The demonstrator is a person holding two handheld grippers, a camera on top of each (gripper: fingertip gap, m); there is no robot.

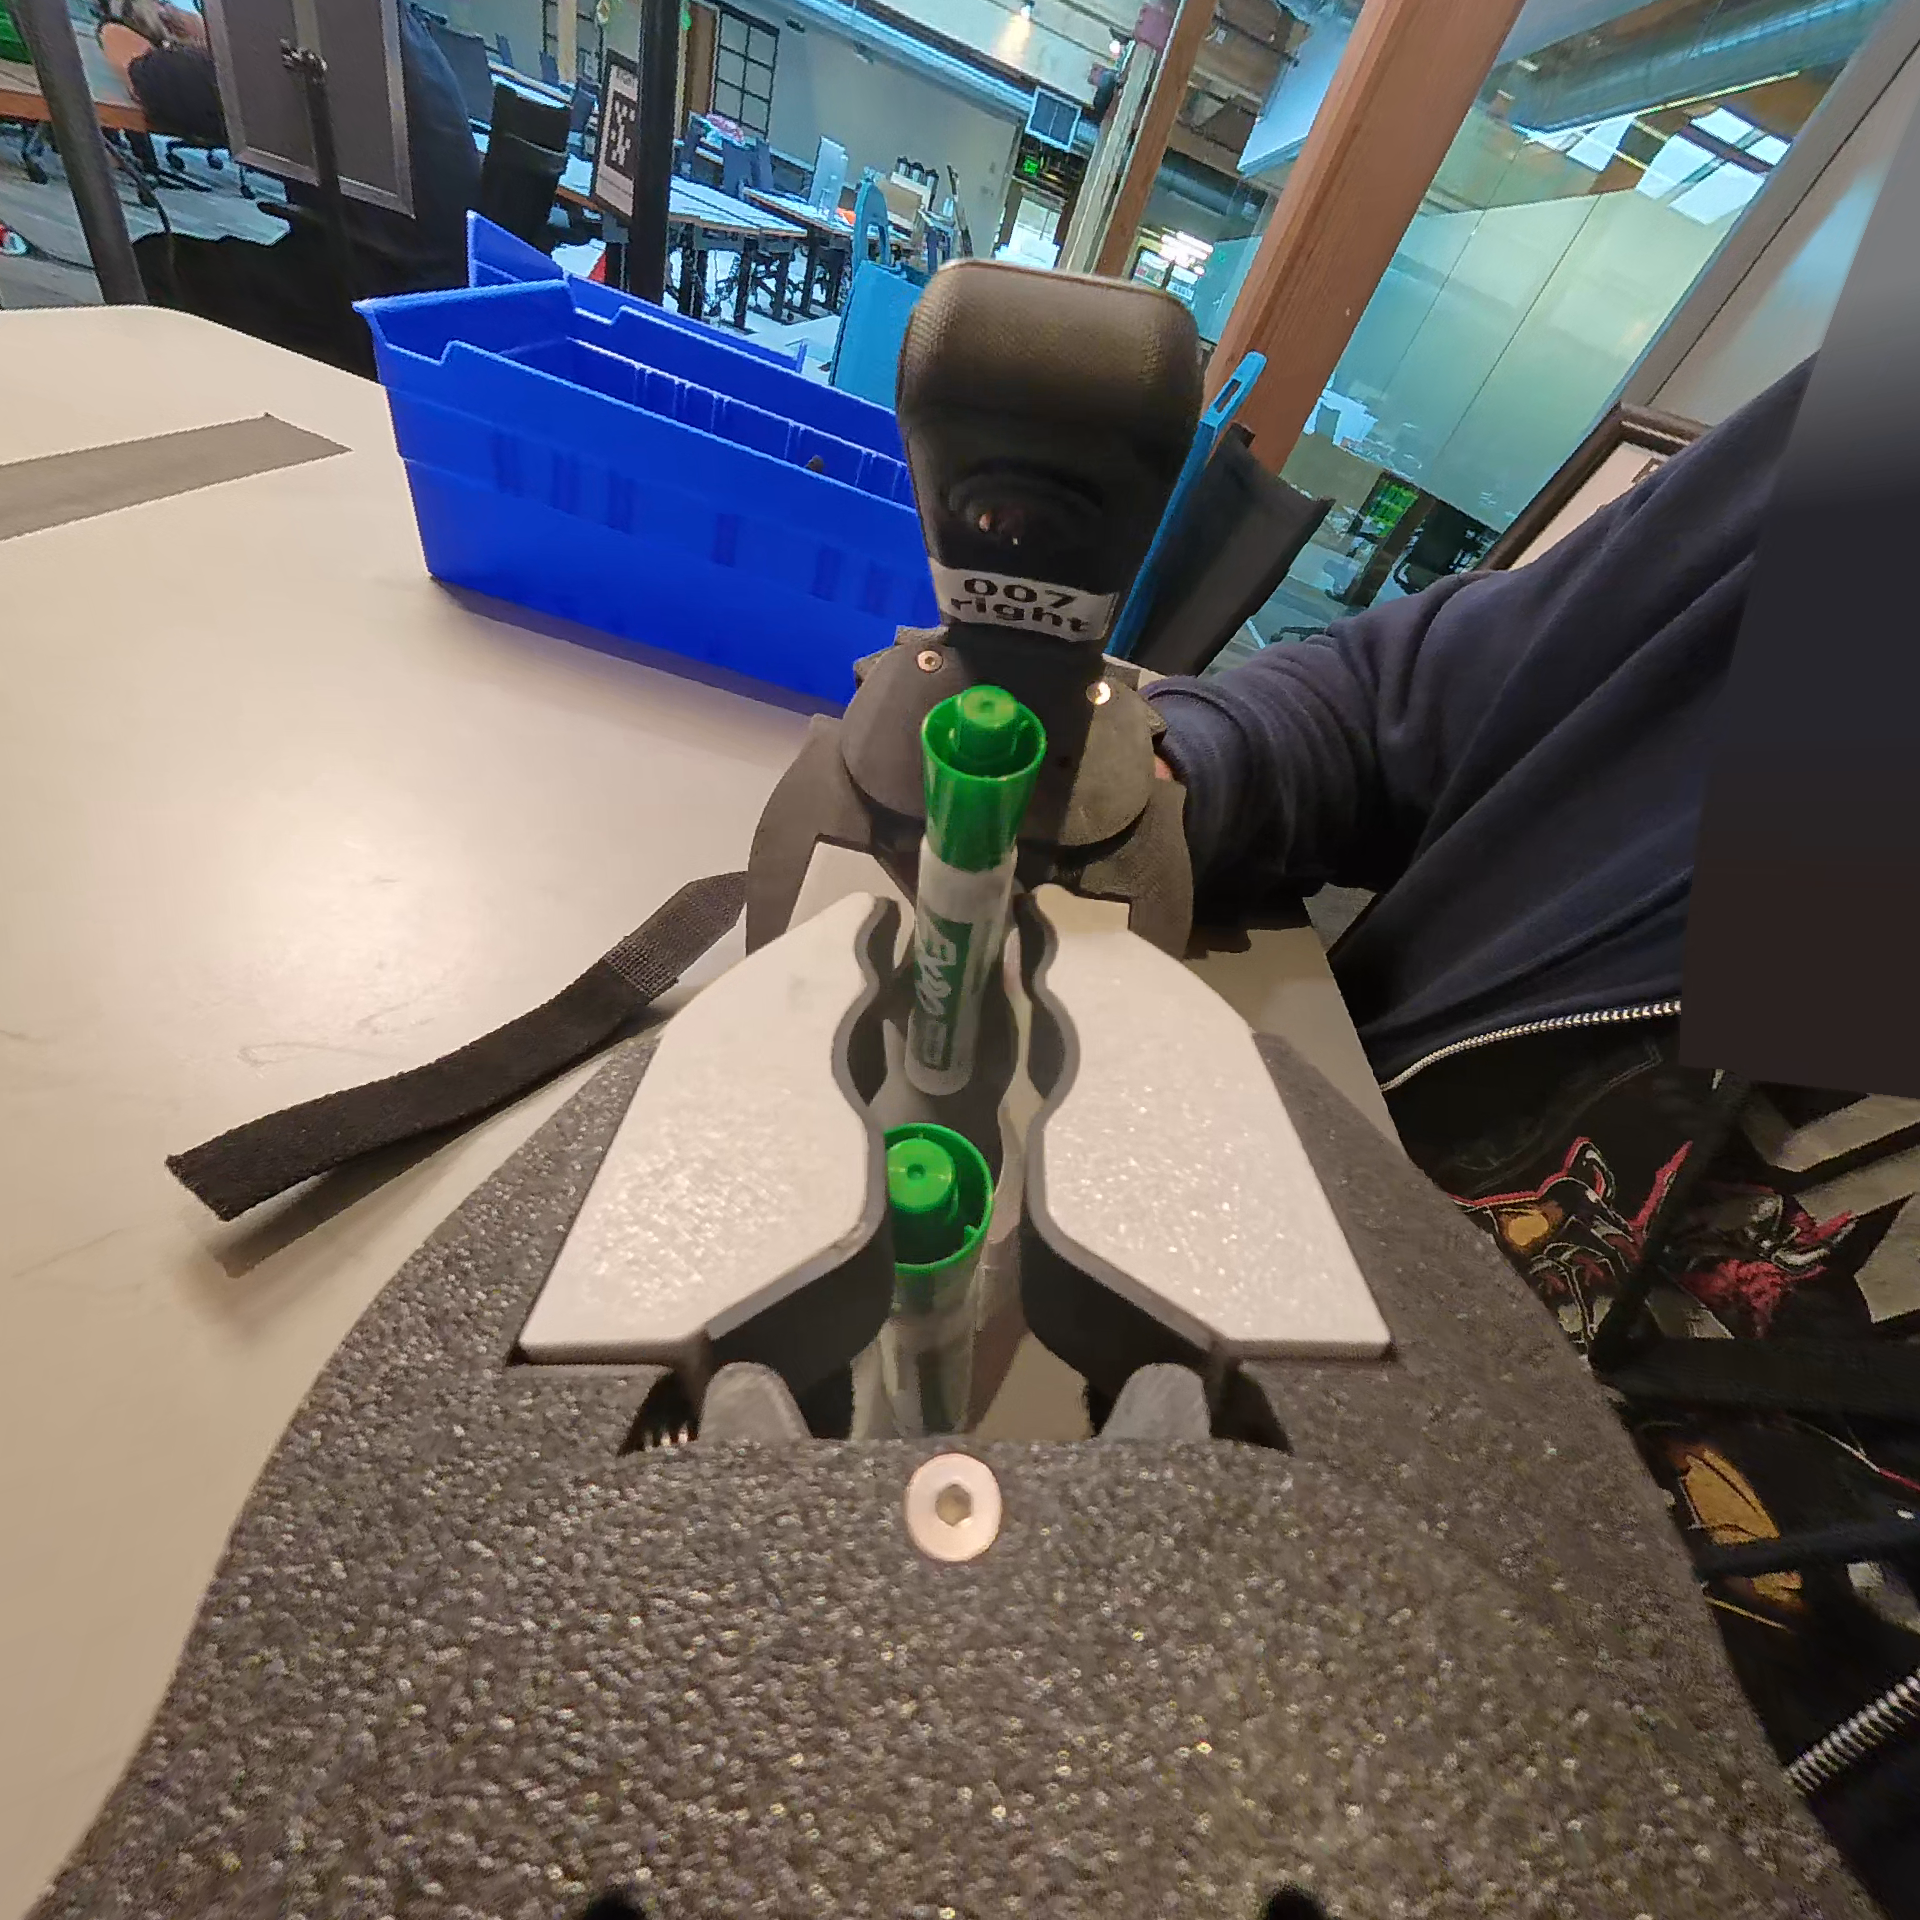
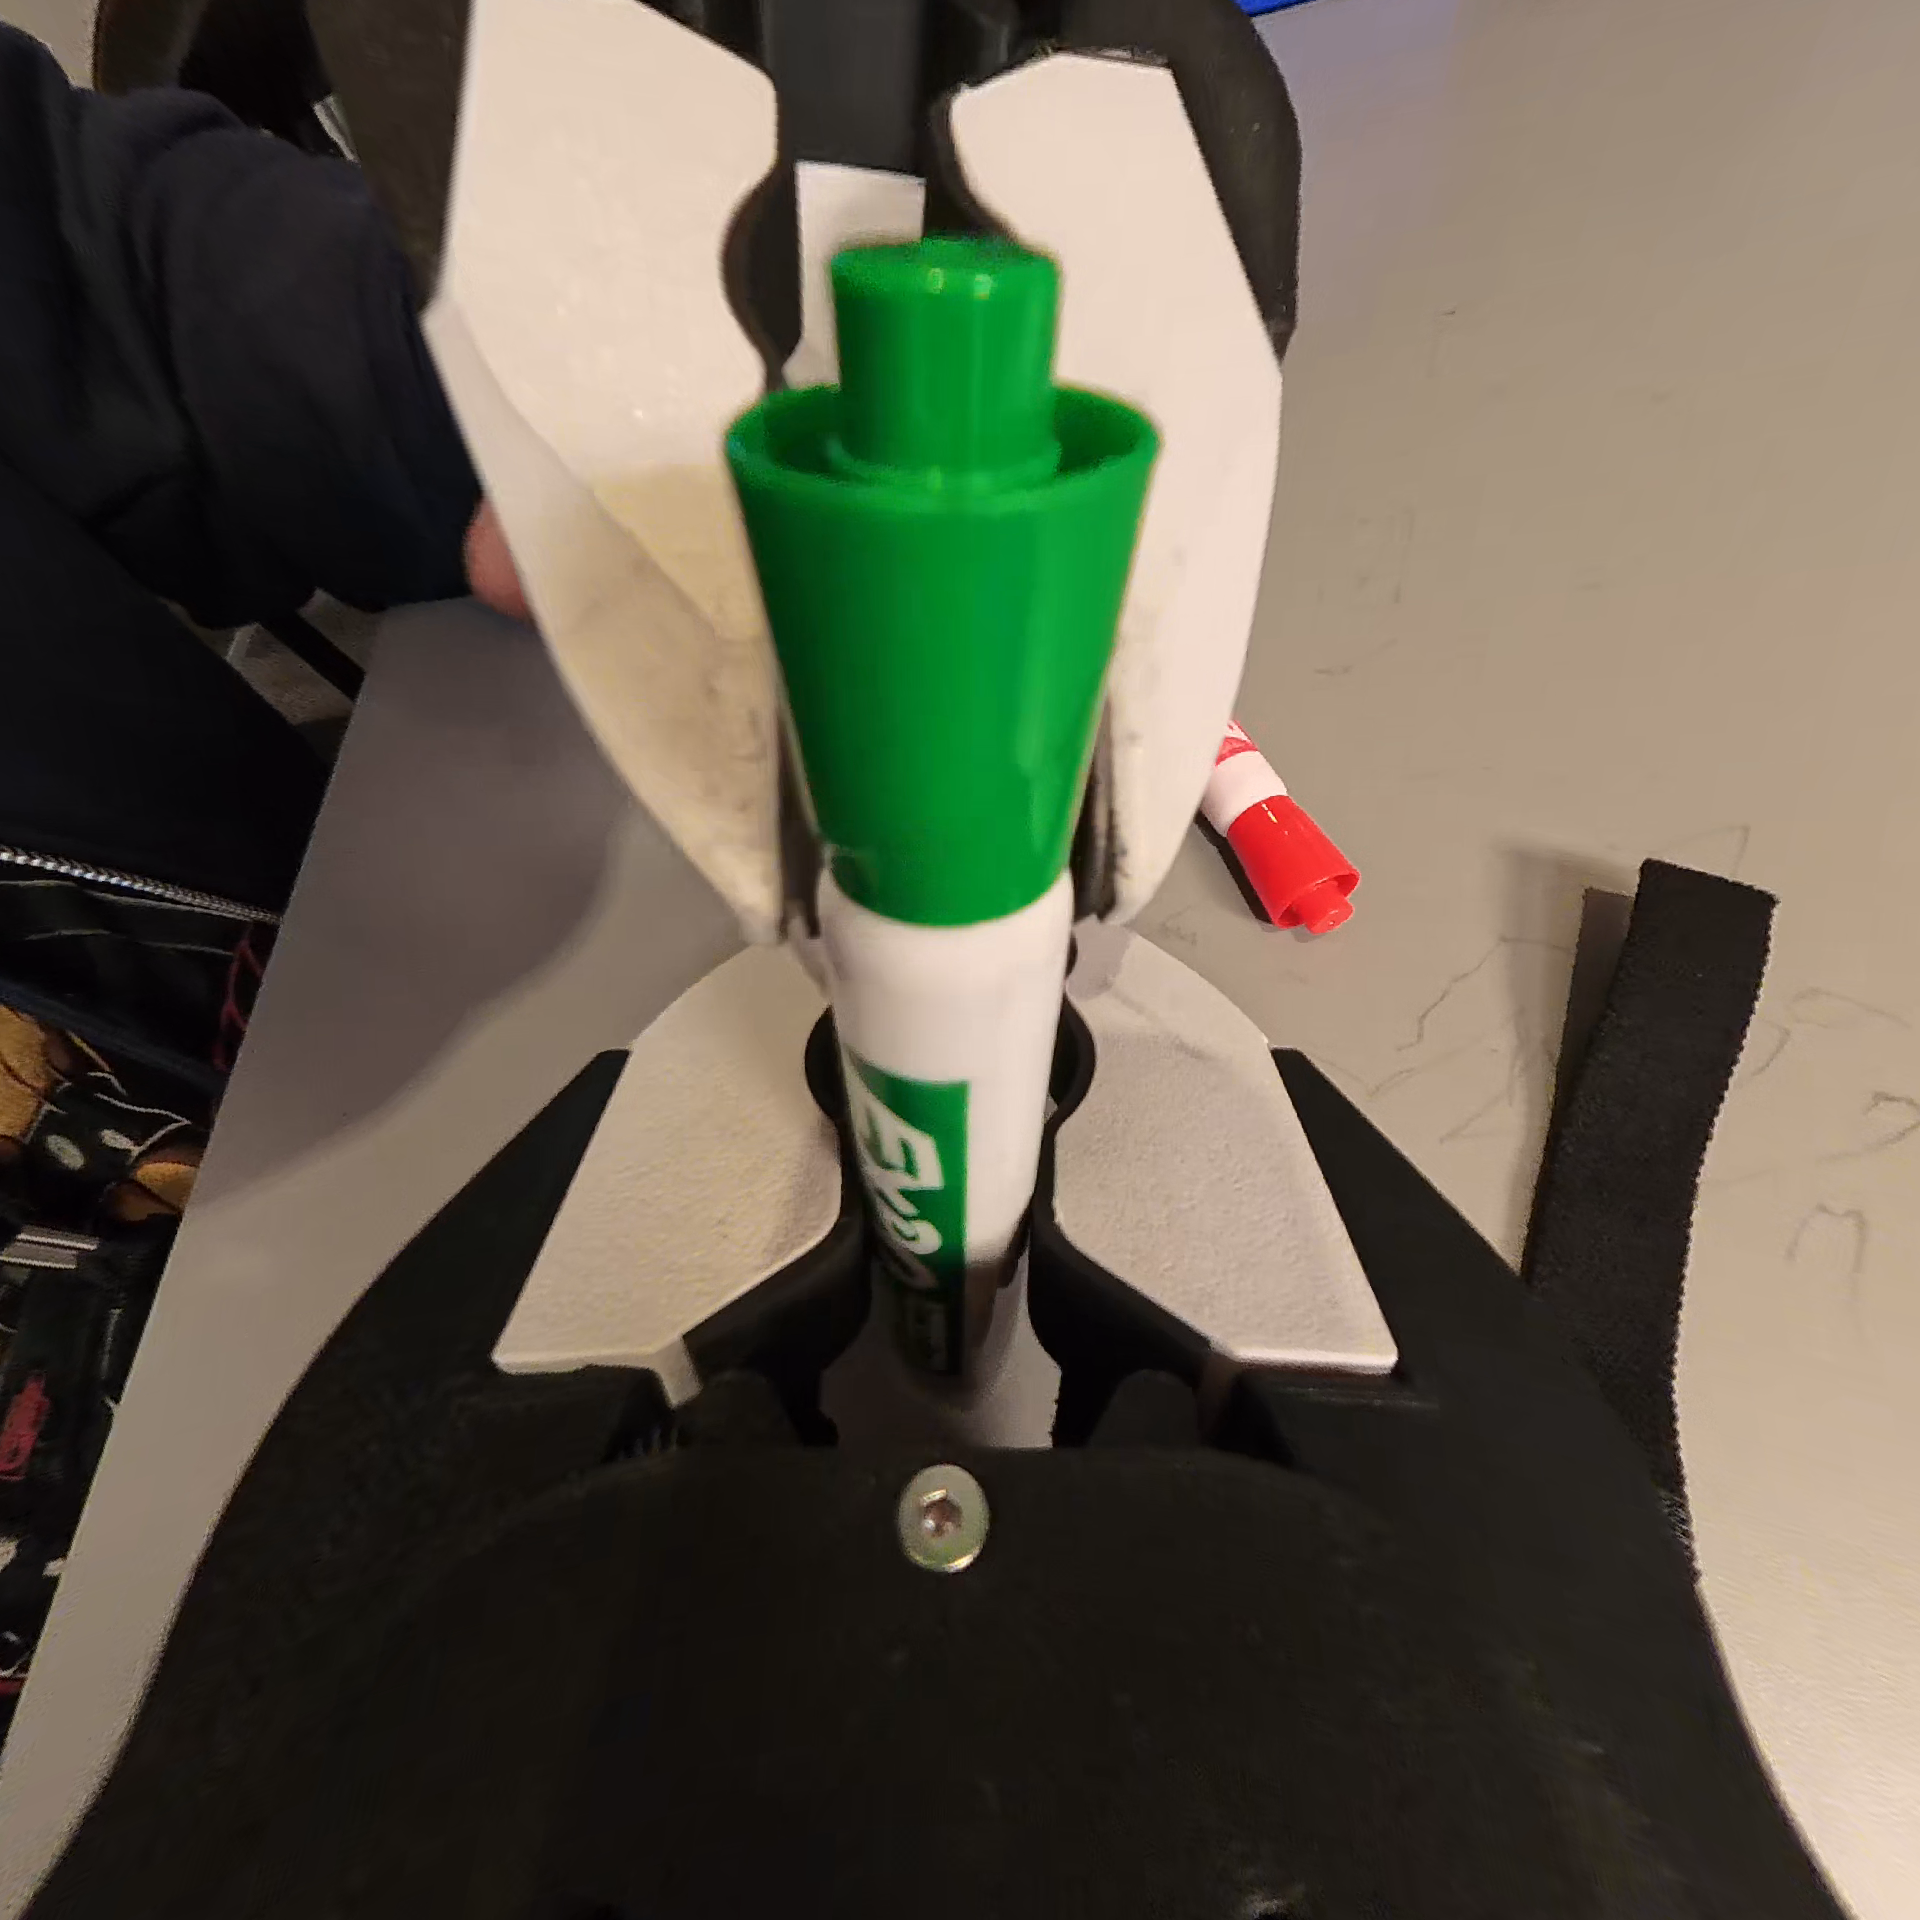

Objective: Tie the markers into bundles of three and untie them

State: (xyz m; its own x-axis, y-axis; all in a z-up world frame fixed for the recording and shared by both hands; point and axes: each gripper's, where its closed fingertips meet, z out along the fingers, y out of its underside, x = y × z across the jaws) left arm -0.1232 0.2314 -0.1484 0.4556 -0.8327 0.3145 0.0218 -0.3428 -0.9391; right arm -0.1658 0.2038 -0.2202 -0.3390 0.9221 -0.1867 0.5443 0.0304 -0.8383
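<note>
My left gripper (image 1: 951, 925) is shut on a green marker (image 1: 928, 1247) that stands cap-up deep between its grey pads. My right gripper (image 2: 945, 1039) faces it tip to tip and is shut on the white barrel of a second green marker (image 2: 940, 644), which also shows in the left wrist view (image 1: 966, 883), tilted, cap up. The left gripper's fingers (image 2: 623, 468) flank that marker's cap. A red marker (image 2: 1283, 842) lies on the table. A black strap (image 1: 447, 1081) lies flat on the table, and shows at the right of the right wrist view (image 2: 1652, 1143).
A blue plastic bin (image 1: 623, 499) stands at the back of the grey table (image 1: 260, 779). A person's dark sleeve (image 1: 1455, 779) is at the table's right edge, behind the right gripper. A grey tape strip (image 1: 135, 468) is stuck on the table at far left. Left tips to right tips: about 8 cm. My right tips are roughly 10 cm from the black strap (image 1: 447, 1081).
</note>
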